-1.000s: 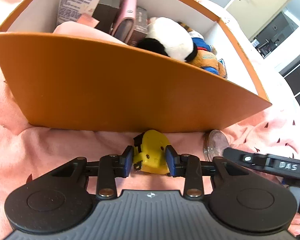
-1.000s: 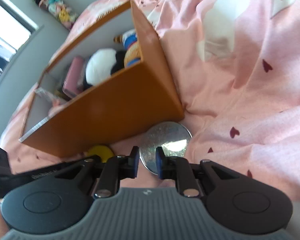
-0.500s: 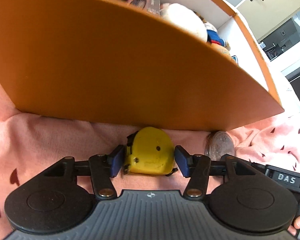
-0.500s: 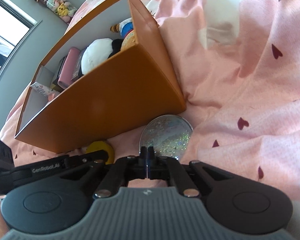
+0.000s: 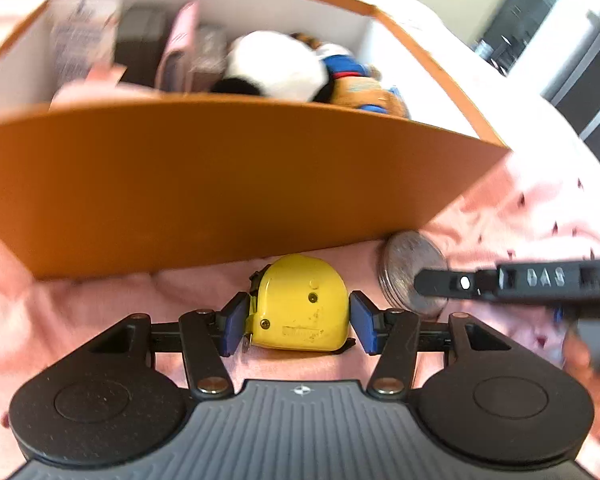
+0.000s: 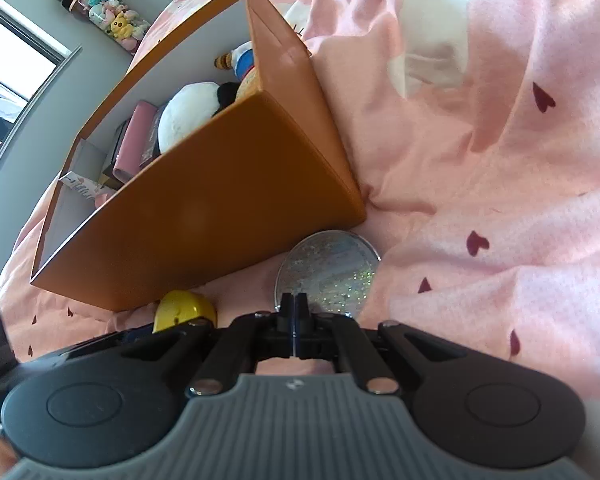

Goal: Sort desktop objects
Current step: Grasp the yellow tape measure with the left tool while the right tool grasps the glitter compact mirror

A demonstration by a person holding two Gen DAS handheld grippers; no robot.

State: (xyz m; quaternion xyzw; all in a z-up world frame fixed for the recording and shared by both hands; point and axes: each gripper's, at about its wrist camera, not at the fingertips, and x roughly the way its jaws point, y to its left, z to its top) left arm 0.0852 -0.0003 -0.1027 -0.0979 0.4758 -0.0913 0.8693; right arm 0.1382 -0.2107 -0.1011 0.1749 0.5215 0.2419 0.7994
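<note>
- Left gripper (image 5: 298, 314) fingers stand wide around the yellow tape measure (image 5: 300, 306); closing off-centre could squirt it under the orange box (image 5: 220, 184).
- Right gripper (image 6: 295, 312) fingers are pinched narrowly on the glittery disc (image 6: 328, 266) rim; it may slip.

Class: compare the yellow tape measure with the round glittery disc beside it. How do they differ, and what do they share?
The tape measure is opaque yellow with a domed top; the glitter disc is round, silvery and sparkly. The open left gripper brackets the tape measure; the right gripper is shut at the disc's edge. Both sit on the pink bedsheet outside the orange box.
</note>
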